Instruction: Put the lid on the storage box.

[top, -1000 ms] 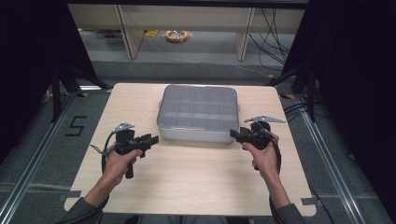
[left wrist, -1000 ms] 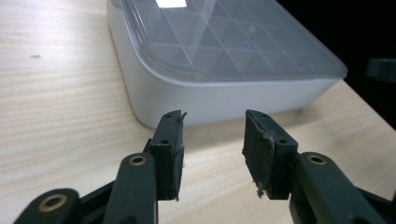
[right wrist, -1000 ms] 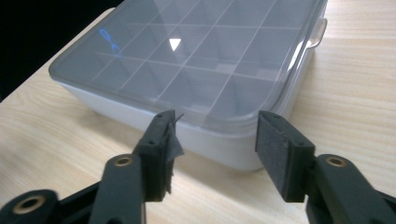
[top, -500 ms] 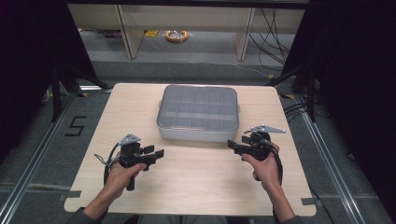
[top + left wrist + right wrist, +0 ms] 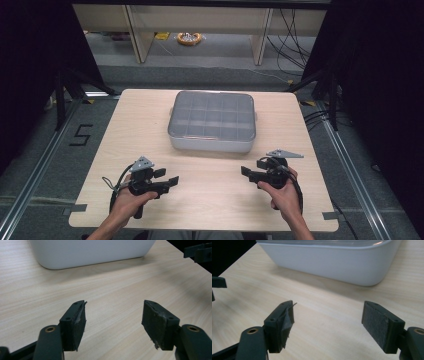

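A person's two hands hold a pair of grippers low over a pale wooden table, with a white box standing beyond both sets of jaws, toward the far middle of the tabletop. The box wears a clear lid, and through it a grid of small compartments shows; whether anything lies in them cannot be told from the high view.

The left gripper points inward, its jaws spread wide with nothing between them; in the left gripper view the pads frame bare wood, and the box's rounded white wall sits ahead and slightly to their left, well apart.

The right gripper likewise points inward, its jaws standing wide apart and holding nothing. In the right gripper view its fingers bracket bare table, with the box's near corner ahead of them, clear of contact. The two grippers face each other across bare wood.
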`<state>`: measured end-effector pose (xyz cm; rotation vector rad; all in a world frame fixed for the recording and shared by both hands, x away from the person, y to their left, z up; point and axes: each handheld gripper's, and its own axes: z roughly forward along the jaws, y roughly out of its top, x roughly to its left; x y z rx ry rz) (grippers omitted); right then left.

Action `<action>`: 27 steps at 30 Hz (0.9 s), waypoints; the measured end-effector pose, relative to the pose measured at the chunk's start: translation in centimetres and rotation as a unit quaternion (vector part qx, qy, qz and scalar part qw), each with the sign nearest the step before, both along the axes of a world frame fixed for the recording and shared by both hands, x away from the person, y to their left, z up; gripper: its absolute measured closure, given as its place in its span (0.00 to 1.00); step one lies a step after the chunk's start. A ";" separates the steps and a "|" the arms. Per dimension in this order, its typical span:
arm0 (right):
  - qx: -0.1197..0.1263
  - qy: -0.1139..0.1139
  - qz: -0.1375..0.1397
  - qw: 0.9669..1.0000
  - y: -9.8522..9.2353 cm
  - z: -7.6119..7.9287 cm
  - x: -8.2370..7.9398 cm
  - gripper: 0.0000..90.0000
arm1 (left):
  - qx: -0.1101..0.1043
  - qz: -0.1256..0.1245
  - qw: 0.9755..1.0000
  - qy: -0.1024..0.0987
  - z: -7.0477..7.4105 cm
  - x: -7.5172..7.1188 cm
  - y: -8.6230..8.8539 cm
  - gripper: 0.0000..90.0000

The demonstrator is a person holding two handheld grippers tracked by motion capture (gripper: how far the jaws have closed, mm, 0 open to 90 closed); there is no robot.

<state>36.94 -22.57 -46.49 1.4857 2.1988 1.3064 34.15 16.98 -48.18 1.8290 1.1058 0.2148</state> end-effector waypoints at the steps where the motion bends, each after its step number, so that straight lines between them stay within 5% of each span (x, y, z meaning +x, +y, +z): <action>1: 0.003 0.000 0.005 1.000 0.0 -0.1 -0.3 0.28 | 0.001 -0.002 1.000 -0.001 -0.2 -0.1 0.0 0.35; 10: 0.007 0.012 0.029 0.999 0.1 -1.0 -2.6 0.24 | 0.000 -0.019 1.000 0.016 -1.5 -1.3 0.2 0.27; 14: 0.010 0.017 0.038 0.999 0.2 -1.4 -3.3 0.22 | 0.007 -0.039 0.999 0.008 -1.7 -2.2 0.2 0.24; 15: 0.018 0.035 0.026 0.999 0.4 -1.3 -3.7 0.22 | 0.006 -0.043 0.999 0.007 -1.7 -2.3 0.1 0.24; 16: 0.013 0.019 0.041 0.999 0.2 -1.5 -3.6 0.22 | 0.007 -0.047 0.999 0.008 -1.8 -2.5 0.1 0.24; 26: 0.004 0.045 0.051 0.998 0.8 -2.2 -5.2 0.23 | 0.022 -0.056 0.998 0.017 -2.2 -3.9 -0.2 0.24; 27: -0.004 0.033 0.062 0.998 0.7 -2.3 -5.2 0.22 | 0.025 -0.058 0.998 0.015 -2.2 -4.1 -0.2 0.24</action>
